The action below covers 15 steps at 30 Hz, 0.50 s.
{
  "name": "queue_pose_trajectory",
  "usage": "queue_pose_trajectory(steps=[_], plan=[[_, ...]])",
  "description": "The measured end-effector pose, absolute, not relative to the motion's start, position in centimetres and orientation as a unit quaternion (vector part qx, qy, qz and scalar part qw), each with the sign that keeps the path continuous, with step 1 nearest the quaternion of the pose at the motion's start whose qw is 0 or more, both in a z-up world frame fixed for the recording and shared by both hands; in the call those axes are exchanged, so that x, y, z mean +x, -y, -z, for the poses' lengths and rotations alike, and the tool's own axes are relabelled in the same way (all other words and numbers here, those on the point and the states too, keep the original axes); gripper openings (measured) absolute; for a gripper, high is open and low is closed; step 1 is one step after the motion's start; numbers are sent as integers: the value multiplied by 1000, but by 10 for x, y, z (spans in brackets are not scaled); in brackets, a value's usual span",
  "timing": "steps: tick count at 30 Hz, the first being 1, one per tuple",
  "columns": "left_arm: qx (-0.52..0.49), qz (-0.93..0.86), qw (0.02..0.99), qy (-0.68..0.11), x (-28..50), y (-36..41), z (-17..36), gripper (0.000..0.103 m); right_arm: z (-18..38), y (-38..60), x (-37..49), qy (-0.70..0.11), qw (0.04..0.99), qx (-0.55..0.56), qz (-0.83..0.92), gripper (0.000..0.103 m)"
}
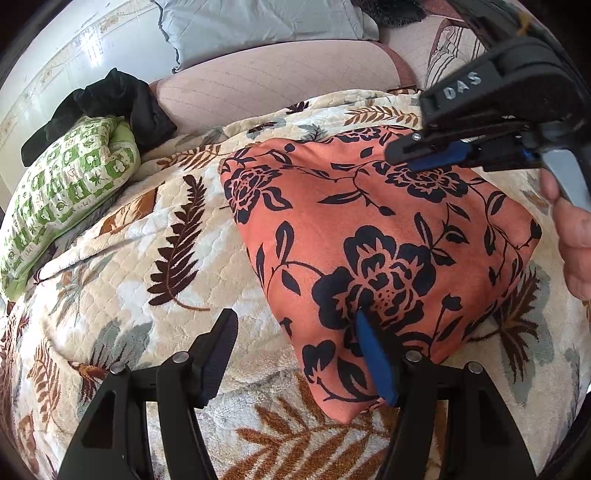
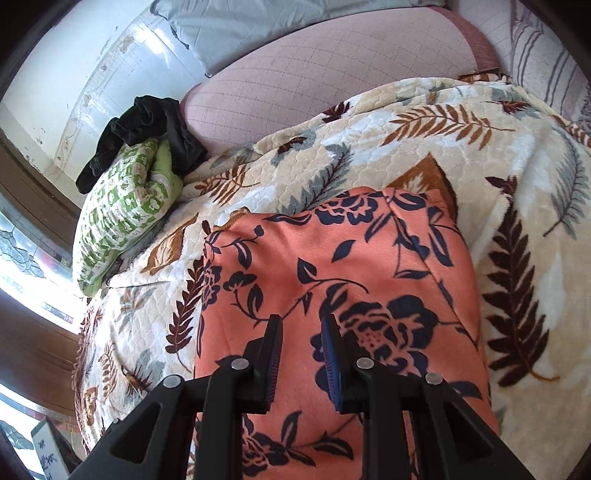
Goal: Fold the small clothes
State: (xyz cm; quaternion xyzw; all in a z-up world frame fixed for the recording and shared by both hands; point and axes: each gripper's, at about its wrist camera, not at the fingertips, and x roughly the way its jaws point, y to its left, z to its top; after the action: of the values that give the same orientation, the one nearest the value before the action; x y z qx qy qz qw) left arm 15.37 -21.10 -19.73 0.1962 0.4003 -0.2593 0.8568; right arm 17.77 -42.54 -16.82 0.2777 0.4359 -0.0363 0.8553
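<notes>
I've got the bed filling both views, covered by a cream fleece blanket (image 1: 122, 266) with brown and grey fern leaves. The orange floral garment (image 1: 369, 236) lies folded flat on that blanket, roughly a rectangle, one corner pointing toward my left wrist camera. Beyond the garment, a pink quilted bolster (image 2: 317, 92) runs across the bed, with a pale blue pillow (image 1: 258, 26) behind it. Left of the garment, well apart from it – a green-and-white patterned bundle (image 1: 66, 181) with a black cloth (image 1: 110, 99) heaped on its far end.

Left gripper (image 1: 295, 347): jaws spread wide, nothing between them; the blue-padded finger sits over the garment's near corner, the other over bare blanket. I can't tell whether it touches the fabric.

Right gripper (image 2: 301, 350): jaws narrow but parted, no fabric pinched – it hangs over the garment's near half. From the left camera I see it at the garment's far edge, a hand (image 1: 576, 240) on its grip.
</notes>
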Motion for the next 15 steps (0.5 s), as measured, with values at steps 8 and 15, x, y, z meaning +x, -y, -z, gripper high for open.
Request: queue_pose_trajectory(steps=[8,15], plan=[[198,259,857,-399,153,212,199,68,202,441,145,-456,836,302,36,25],[181,266,859,-397,154,209,190,68,180,443,139,-422,856,295,39,25]])
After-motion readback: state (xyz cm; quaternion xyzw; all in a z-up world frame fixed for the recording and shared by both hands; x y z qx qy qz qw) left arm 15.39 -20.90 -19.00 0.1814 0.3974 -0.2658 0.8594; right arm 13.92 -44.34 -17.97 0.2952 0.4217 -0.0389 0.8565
